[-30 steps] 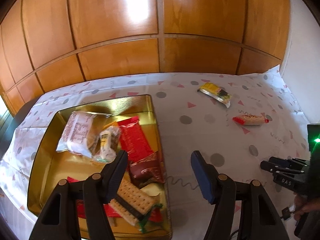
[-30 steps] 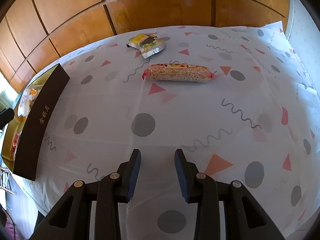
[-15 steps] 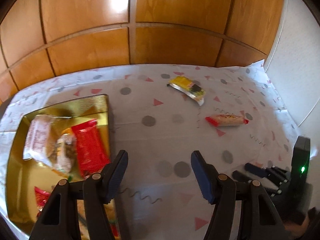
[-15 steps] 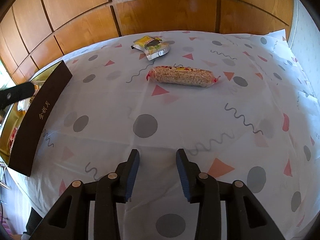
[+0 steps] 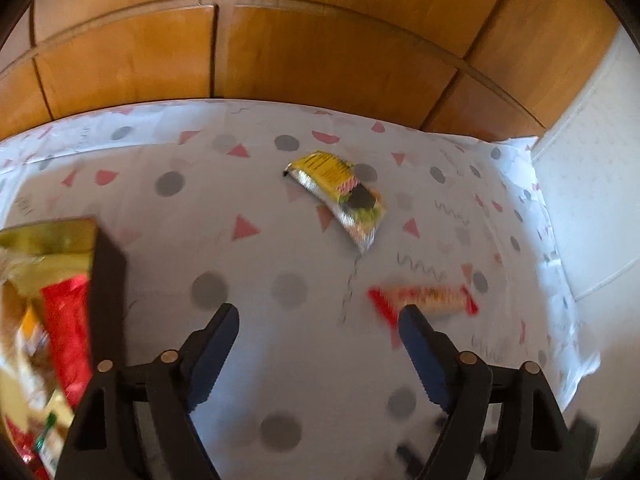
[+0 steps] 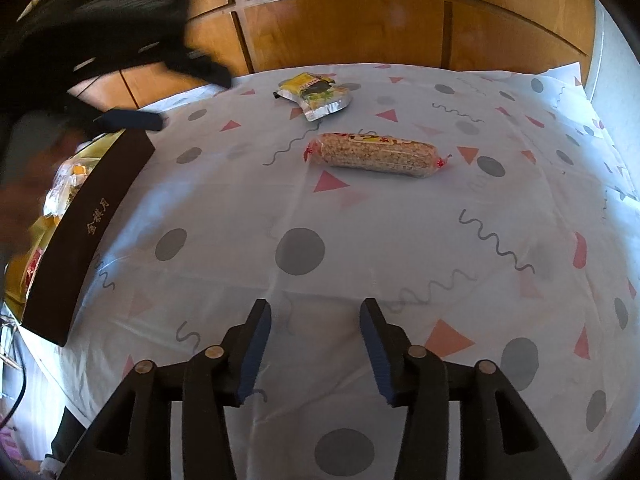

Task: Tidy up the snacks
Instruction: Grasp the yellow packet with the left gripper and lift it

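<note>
Evidently, the left gripper (image 5: 316, 324) was held above the patterned tablecloth (image 5: 248, 280), its fingers spread wide with nothing between them, the jaws having just been opening; the right gripper (image 6: 316, 320) was likewise held over the cloth, its fingers parted and empty, its jaws also having just been opening. Two snacks were left lying on the tablecloth: a yellow and silver packet (image 6: 314, 96) towards the wooden panelling (image 6: 360, 28), and a long rice bar with red ends (image 6: 374, 155) just in front of that packet, apart from it; both were seen well beyond the fingertips of each gripper. At the left edge of the tablecloth a gold tin (image 5: 44, 236) was seen, with a red wrapper (image 5: 66, 340) and other blurred packets lying inside it.
</note>
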A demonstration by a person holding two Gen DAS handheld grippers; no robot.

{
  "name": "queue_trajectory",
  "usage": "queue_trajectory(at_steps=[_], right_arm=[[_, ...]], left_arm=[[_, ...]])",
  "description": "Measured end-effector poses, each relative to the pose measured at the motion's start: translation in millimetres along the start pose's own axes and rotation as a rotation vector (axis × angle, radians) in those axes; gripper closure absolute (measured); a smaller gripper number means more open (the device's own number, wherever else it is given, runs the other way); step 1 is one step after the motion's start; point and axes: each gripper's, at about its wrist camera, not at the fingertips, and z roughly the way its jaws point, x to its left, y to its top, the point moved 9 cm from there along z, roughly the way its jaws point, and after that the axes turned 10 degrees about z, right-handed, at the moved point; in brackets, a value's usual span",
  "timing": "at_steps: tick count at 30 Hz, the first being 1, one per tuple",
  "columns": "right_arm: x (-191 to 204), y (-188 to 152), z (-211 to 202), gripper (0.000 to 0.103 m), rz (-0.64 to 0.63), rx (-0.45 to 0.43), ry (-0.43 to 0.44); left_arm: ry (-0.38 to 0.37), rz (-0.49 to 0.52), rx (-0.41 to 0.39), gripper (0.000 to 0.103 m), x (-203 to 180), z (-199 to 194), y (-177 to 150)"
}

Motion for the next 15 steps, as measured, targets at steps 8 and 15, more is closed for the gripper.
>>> queue_trajectory(at_steps=[8, 15], right_arm=[[10, -4, 2, 0.039, -0.079, -0.014, 0.022], [12, -5, 3, 0.034, -0.106, -0.029, 0.067]], left_arm=[[0.021, -0.079, 0.043, 0.013, -3, 58, 53], [0.082, -0.091, 0.067, 0.009, -3, 107, 89]])
